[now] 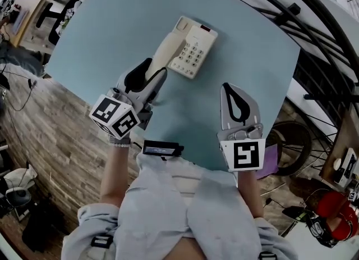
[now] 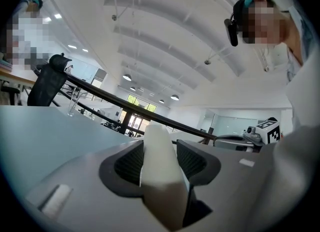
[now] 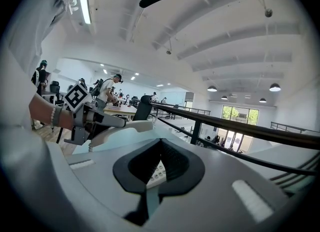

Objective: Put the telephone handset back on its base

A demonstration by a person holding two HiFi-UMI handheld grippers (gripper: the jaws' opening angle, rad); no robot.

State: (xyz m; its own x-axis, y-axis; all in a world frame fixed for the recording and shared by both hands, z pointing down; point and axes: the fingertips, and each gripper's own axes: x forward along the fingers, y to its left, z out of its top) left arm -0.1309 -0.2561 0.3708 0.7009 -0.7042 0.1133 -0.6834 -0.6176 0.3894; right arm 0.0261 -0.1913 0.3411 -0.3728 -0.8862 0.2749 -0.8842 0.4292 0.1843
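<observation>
— Left gripper: what do you have in it?
— I have its jaws clamped on the near end of the cream handset. In the left gripper view the handset stands up between the two ribbed pads. My left forearm comes in from the lower left, angled toward the phone.
— Where does the handset lie?
— Along the left side of the telephone base, its far end at the base's top corner. I can't tell whether it is seated in the cradle. The keypad is uncovered.
— And the other side?
— My right gripper is empty, with its tips closed together. It hangs over the near part of the table, well apart from the phone.
— Surroundings?
— I see a pale blue-green tabletop and a wood-plank floor to its left. A black railing runs beyond the far edge. It's an open office under a white beamed ceiling.
</observation>
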